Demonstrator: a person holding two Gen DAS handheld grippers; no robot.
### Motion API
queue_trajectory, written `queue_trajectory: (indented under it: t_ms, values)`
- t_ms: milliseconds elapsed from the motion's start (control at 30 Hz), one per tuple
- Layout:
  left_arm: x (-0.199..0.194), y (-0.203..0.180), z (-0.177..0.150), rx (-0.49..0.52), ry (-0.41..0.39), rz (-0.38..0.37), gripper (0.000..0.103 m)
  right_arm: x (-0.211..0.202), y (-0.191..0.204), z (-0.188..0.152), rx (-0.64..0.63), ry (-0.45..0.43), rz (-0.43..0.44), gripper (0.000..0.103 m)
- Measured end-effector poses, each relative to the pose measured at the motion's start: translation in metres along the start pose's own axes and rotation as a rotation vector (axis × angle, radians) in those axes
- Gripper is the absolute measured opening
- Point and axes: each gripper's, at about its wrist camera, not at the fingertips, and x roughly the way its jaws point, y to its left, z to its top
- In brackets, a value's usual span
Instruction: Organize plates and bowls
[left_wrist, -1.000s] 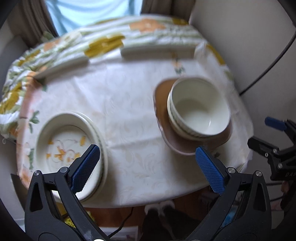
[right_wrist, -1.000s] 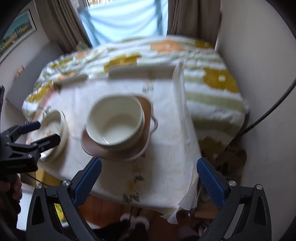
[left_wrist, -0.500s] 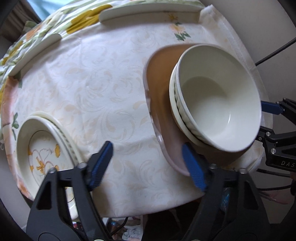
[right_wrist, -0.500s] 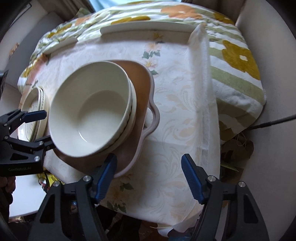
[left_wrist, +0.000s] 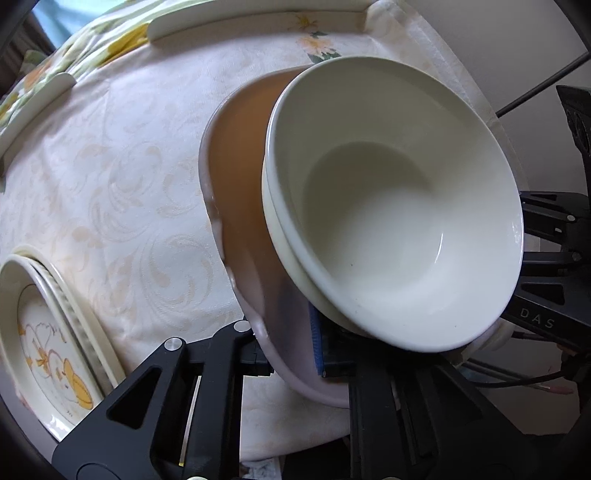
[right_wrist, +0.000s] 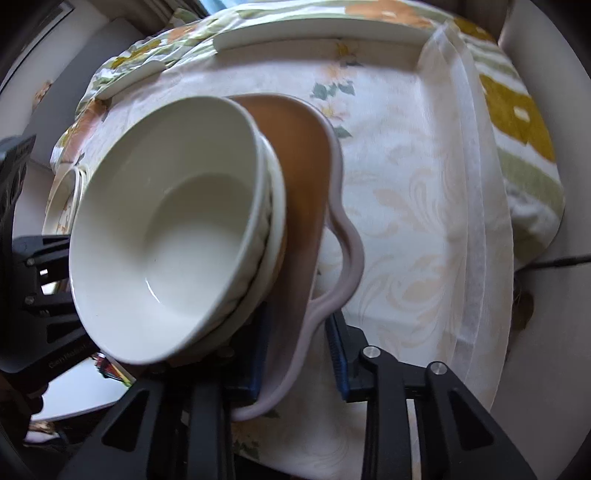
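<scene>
Bowls (left_wrist: 391, 206) are already nested on the brown plate (left_wrist: 243, 177), whose near rim is straddled by left tongs (left_wrist: 291, 347) and right tongs (right_wrist: 299, 354), grip uncertain; flowered plates (left_wrist: 48, 339) left beside.

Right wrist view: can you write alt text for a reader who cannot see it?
The right gripper straddles the near rim of a brown dish, one blue pad inside and one outside. Stacked white bowls sit in the dish on a floral tablecloth; the left gripper is at the left edge.
</scene>
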Motion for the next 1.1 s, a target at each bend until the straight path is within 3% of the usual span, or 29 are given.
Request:
queue_trajectory:
  t_ms: [67, 167, 367, 700, 933, 1100]
  values:
    - [-0.001, -0.002, -0.002, 0.012, -0.017, 0.016, 0.011, 0.001, 0.003, 0.0, -0.015, -0.004, 0.034, 0.013]
    - [-0.001, -0.009, -0.006, 0.029, -0.036, 0.043, 0.011, 0.0, 0.012, -0.001, -0.066, -0.019, -0.017, 0.013]
    - [-0.009, -0.017, -0.015, 0.026, -0.074, 0.052, 0.011, -0.006, 0.011, -0.003, -0.066, -0.069, -0.026, 0.013]
    - [-0.074, -0.008, -0.033, -0.014, -0.167, 0.058, 0.011, -0.052, 0.031, 0.002, -0.124, -0.138, -0.057, 0.013]
    - [-0.135, 0.038, -0.058, -0.04, -0.225, 0.091, 0.011, -0.085, 0.088, 0.014, -0.181, -0.193, -0.066, 0.014]
    - [-0.165, 0.086, -0.08, -0.034, -0.235, 0.112, 0.011, -0.086, 0.144, 0.024, -0.189, -0.213, -0.061, 0.014]
